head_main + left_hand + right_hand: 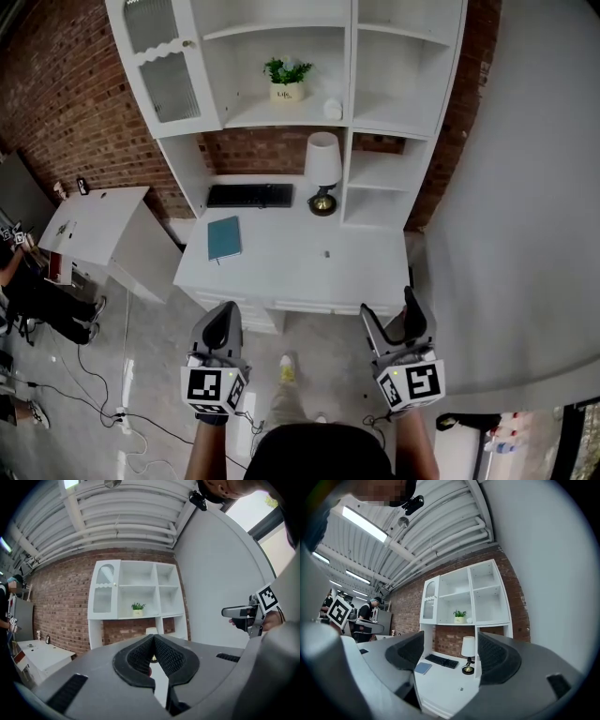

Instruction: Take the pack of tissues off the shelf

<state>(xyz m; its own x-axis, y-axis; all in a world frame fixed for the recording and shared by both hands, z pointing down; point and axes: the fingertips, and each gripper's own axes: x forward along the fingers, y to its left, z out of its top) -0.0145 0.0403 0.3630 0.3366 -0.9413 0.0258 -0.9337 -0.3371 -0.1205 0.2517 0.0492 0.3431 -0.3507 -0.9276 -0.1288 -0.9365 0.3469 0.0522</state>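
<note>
- The pack of tissues (pixel 333 110) seems to be the small white thing lying on the same shelf (pixel 262 118) as the plant (pixel 287 79). It sits just beside the plant, on its right in the head view, and is too small to identify for sure.
- The left tool (pixel 222 323) has its jaws pressed together with nothing between them. The right tool (pixel 392 314) has its jaws wide apart and holds nothing.
- Both tools hang well below the plant and far out from it, on the near side of the desk (pixel 291 267). By my reading the reach has not begun.
- The right tool looks better placed for the grab, since it is ready and on the pack's side of the plant.
- Risk: the pack is so close to the plant that a wide jaw coming in at a slant could catch the plant and tip it or shove it along the shelf.
- Risk: the lamp (pixel 322 169) stands straight below the plant, and a reach made low over the desk could knock it.
- Risk: a small, light pack may slide away from the plant and deeper into the shelf if one jaw touches it first. The jaws would then close on air.
- Risk: if the left tool goes instead, it must open first, or it will only push the pack.
</note>
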